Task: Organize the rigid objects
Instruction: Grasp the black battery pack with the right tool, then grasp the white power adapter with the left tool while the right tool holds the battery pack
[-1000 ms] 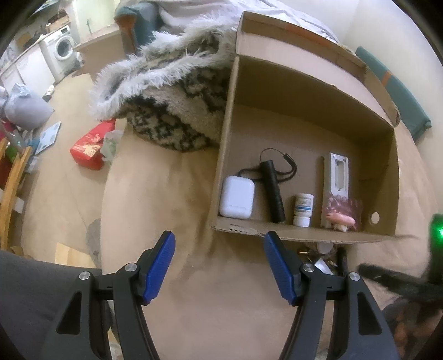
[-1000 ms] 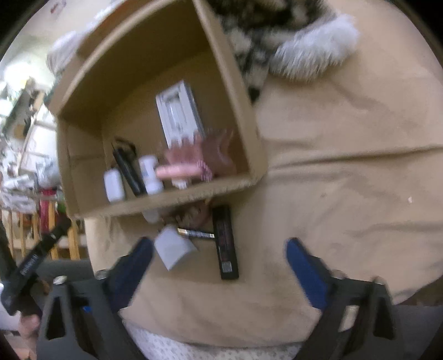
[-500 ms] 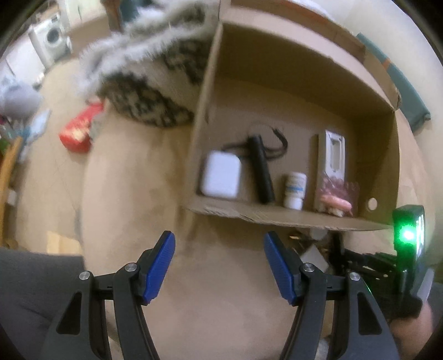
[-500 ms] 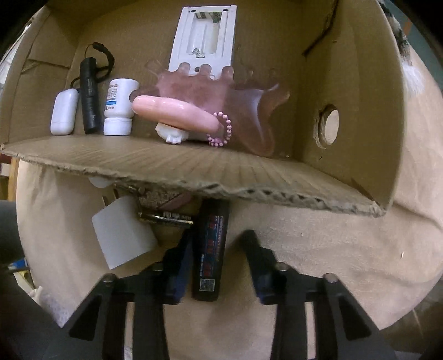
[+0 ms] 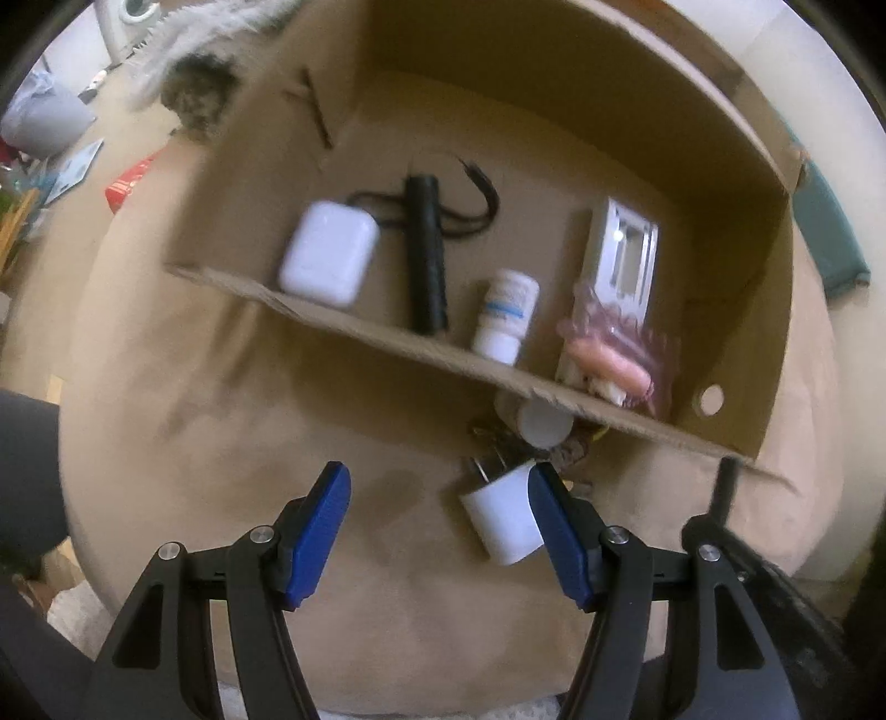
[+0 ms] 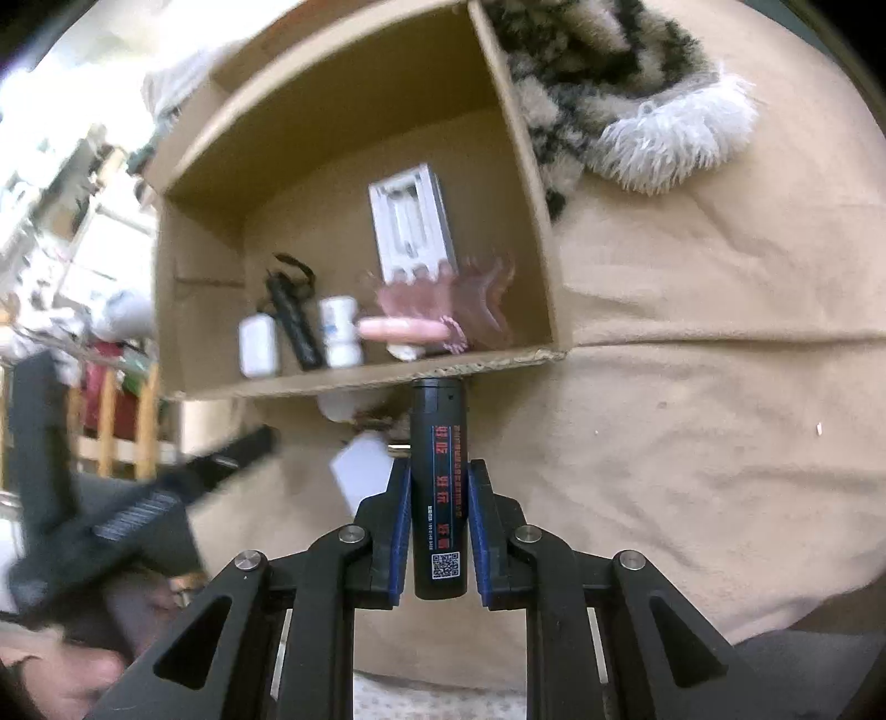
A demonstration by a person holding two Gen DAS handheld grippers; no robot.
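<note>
My right gripper [image 6: 438,493] is shut on a black tube with red lettering [image 6: 438,471], lifted off the tan cloth just in front of the cardboard box [image 6: 343,382]. Inside the box lie a white earbud case [image 5: 328,253], a black torch with a strap [image 5: 425,252], a small white bottle [image 5: 504,315], a white plastic frame [image 5: 623,255] and a pink clip [image 5: 609,357]. My left gripper [image 5: 437,531] stands open low over the cloth. A white plug adapter [image 5: 501,515] lies just inside its right finger, untouched.
A furry patterned blanket [image 6: 626,111] lies beside the box. Small items, one a white cap [image 5: 545,423], are tucked under the box's front edge. Beyond the cloth's edge the floor holds a red packet [image 5: 133,180] and a washing machine [image 5: 133,8].
My right gripper went from wide open to shut on the black tube and lifted it off the cloth. My left gripper came down and forward toward the box, reaching the white adapter.
</note>
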